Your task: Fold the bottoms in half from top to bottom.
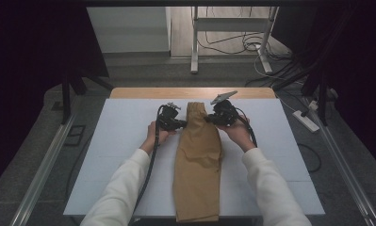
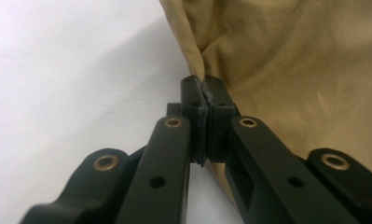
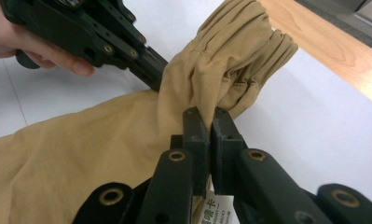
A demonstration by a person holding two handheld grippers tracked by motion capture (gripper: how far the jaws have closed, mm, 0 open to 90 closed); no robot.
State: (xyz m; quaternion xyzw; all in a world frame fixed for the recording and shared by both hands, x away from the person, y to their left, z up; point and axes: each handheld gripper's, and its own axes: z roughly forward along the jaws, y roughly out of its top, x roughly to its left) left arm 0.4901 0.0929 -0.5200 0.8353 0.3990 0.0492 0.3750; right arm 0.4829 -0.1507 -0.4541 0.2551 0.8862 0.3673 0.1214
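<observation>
- Trousers (image 1: 198, 165) lie lengthwise mid-mat, hem nearest, waistband (image 1: 195, 109) far; a hasty lift could drag the near end askew.
- Left gripper (image 1: 180, 123) is clamped on the waistband's left edge (image 2: 201, 81); only a thin fold sits between the jaws, so it may slip out.
- Right gripper (image 1: 209, 119) pinches the right edge (image 3: 207, 105); uneven pulling could bunch the elastic.
- Paper tag (image 3: 216, 207) hangs near the right jaws and may snag.

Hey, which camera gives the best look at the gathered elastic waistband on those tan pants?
The right gripper view: the waistband shows close, gathers sharp. The high view shows it small between the grippers; the left gripper view shows plain tan cloth.
</observation>
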